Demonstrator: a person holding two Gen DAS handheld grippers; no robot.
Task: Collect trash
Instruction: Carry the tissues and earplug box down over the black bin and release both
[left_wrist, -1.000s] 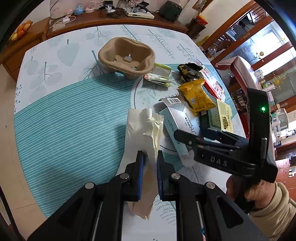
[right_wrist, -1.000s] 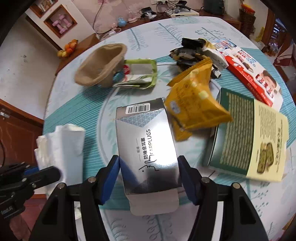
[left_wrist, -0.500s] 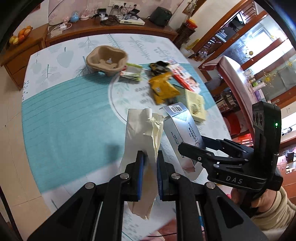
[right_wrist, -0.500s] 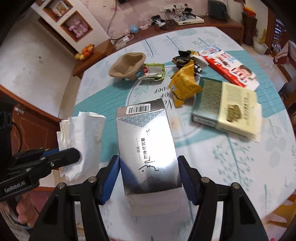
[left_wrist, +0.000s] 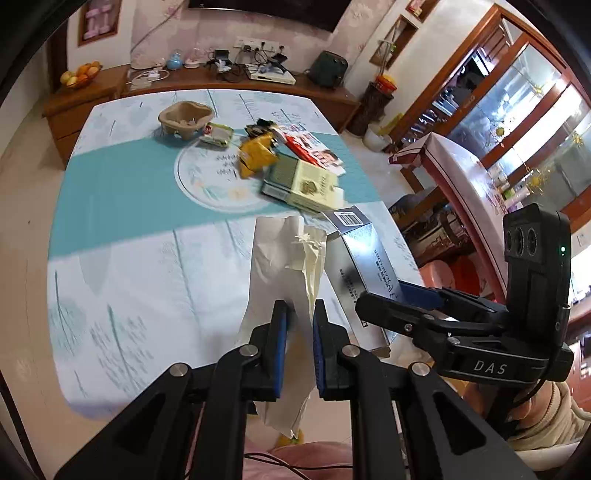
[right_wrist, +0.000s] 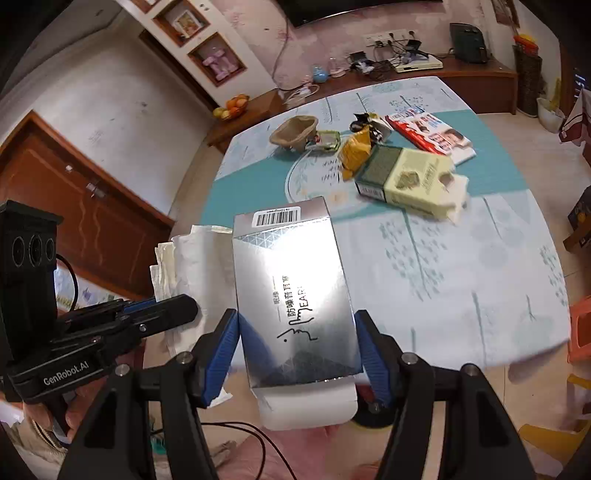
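Pulling back from the worktop (left_wrist: 122, 206): left gripper (left_wrist: 297, 332) clamps the crumpled paper (left_wrist: 284, 258), right gripper (right_wrist: 297, 343) grips the silver box (right_wrist: 291, 284); both now lifted clear, remaining trash at 12 o'clock.

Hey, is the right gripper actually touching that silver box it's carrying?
Touching. In the right wrist view, the right gripper has both blue pads pressed flat against the silver box's sides, no gap.
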